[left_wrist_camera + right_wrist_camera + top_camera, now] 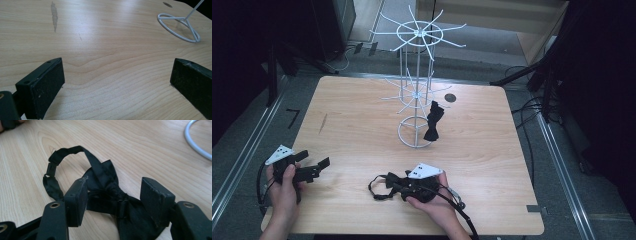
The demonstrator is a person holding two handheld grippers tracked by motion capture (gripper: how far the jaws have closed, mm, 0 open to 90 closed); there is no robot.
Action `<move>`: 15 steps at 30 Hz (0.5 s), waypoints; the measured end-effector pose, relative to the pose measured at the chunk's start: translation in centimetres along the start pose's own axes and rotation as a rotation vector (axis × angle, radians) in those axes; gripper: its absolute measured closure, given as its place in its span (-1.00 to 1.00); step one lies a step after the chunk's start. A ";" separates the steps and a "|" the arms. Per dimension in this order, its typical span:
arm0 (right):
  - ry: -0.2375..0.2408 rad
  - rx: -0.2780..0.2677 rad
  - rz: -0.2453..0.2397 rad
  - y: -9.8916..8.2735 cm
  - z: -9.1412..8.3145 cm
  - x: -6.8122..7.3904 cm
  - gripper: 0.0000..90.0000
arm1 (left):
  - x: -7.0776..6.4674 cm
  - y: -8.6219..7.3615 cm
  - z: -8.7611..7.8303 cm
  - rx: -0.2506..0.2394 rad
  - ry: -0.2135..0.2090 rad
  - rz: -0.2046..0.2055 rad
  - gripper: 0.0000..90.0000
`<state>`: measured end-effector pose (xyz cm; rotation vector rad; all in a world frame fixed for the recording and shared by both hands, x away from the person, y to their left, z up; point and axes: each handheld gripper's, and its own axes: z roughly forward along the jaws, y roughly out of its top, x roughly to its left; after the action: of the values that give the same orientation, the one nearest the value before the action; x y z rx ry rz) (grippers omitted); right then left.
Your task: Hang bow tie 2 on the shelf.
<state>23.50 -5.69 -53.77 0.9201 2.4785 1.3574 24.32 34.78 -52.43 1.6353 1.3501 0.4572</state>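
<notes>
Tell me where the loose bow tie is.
The loose bow tie lies near the table's front edge, between the right gripper's open jaws, below the white rack.

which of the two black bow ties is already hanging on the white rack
The bow tie dangling upright from a lower arm of the rack. The other bow tie lies flat on the table at the right gripper.

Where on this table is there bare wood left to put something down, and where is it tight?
Bare wood: the table's far left, between the left gripper and the white wire rack, and the right side beyond the rack. Crowded: the near middle, where the right gripper straddles a black bow tie.
</notes>
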 end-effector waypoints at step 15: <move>-0.040 0.047 -0.051 -0.3 0.6 0.3 0.32 | 0.0 0.0 0.0 0.001 0.000 0.001 -1.00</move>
<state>23.35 -5.26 -54.32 0.8785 2.4967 1.2578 24.33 34.78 -52.43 1.6366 1.3501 0.4568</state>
